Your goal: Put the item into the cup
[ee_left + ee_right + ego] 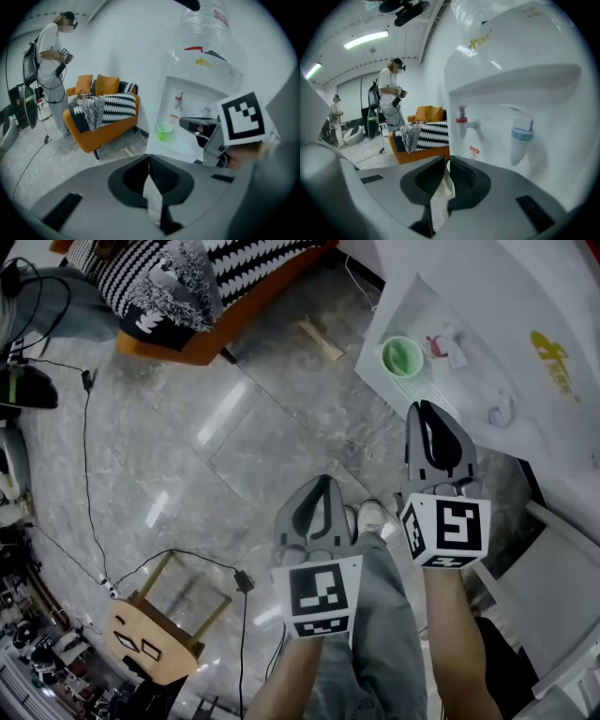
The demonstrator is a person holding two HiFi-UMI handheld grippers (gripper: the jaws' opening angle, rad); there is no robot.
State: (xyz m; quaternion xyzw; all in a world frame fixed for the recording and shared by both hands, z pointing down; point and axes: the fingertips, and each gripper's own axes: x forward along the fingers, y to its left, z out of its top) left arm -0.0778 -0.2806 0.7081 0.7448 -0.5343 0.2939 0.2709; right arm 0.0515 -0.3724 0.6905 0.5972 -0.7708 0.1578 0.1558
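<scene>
A light green cup (401,356) stands on the drip ledge of a white water dispenser (525,296), below its red tap (437,341). In the left gripper view the cup (164,131) is ahead and slightly right, well beyond the jaws. My left gripper (323,484) hangs over the floor, left of the dispenser; its jaws (149,160) meet at the tips with nothing between them. My right gripper (424,410) is closer, just short of the ledge. A narrow slit shows between its jaws (446,163), and nothing is in it. No loose item shows in either gripper.
An orange sofa (101,133) with a black-and-white throw (178,277) stands to the left. Cables (86,456) trail over the grey floor, and a wooden stool (150,634) stands behind me. People (389,101) stand farther off in the room. A blue tap (520,138) hangs beside the red one.
</scene>
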